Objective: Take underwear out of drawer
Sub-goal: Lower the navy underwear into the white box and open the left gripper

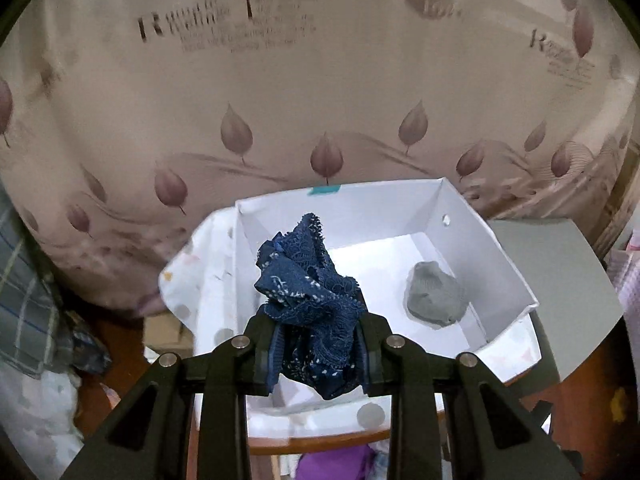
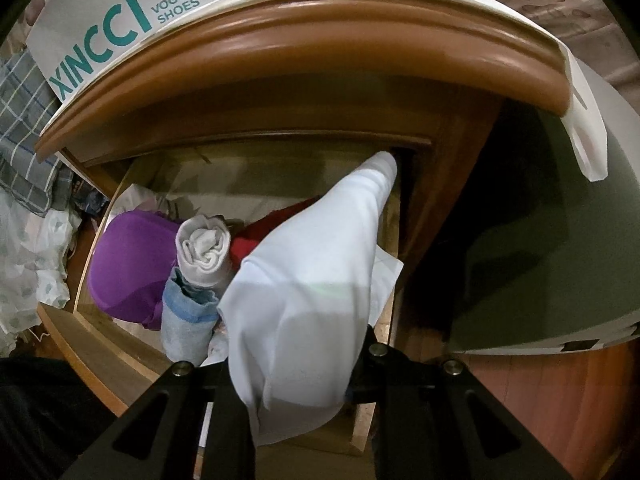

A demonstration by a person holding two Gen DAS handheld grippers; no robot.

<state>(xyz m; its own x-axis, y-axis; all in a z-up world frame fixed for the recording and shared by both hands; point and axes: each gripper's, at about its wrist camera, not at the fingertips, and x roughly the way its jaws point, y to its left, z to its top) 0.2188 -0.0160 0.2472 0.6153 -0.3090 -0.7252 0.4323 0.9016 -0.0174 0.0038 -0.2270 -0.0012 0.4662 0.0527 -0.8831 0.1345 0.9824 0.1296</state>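
In the left wrist view, the left gripper is held above the near edge of a white box, its jaws closed on a bunched navy lace underwear. A grey rolled piece is seen on the box floor, to the right.

In the right wrist view, the right gripper is angled down over the open drawer, apparently clamped on a white garment, though its fingertips are covered. A purple garment and a rolled white cloth are seen inside, left.

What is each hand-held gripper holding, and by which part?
The left hand-held gripper pinches the bunched middle of the navy lace underwear. The right hand-held gripper holds the white garment by its near end.
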